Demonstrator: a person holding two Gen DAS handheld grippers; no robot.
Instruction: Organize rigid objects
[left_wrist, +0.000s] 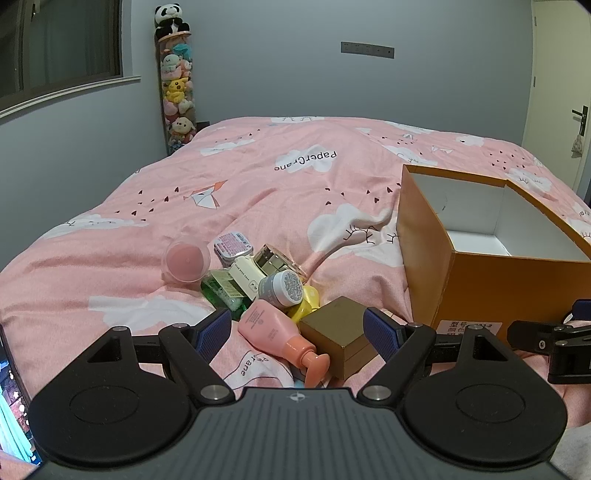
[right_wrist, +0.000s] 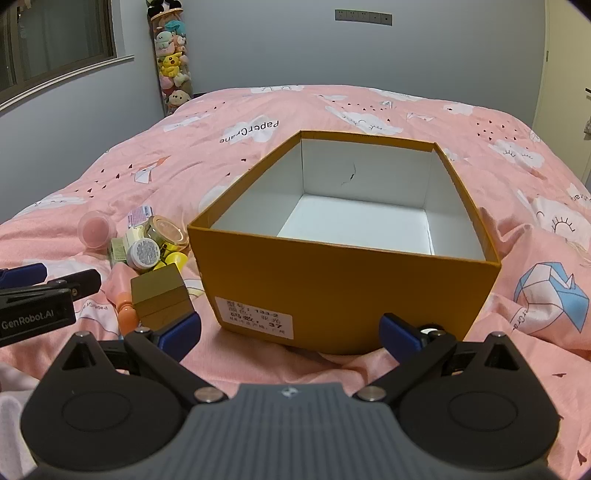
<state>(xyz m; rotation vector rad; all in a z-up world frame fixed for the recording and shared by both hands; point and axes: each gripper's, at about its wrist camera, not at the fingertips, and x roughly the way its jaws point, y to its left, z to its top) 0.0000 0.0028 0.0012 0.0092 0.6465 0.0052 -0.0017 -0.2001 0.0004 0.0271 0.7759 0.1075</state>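
Pink bedspread (left_wrist: 280, 192): toiletry pile (left_wrist: 266, 291) beside orange box (right_wrist: 343, 280).

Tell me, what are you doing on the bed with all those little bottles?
A person is tidying small bottles and jars into the orange box on the pink bed. The box has nothing in it yet. The left hand-held gripper is open right by the pile, around the pink pump bottle and gold box. The right hand-held gripper is open, facing the box.
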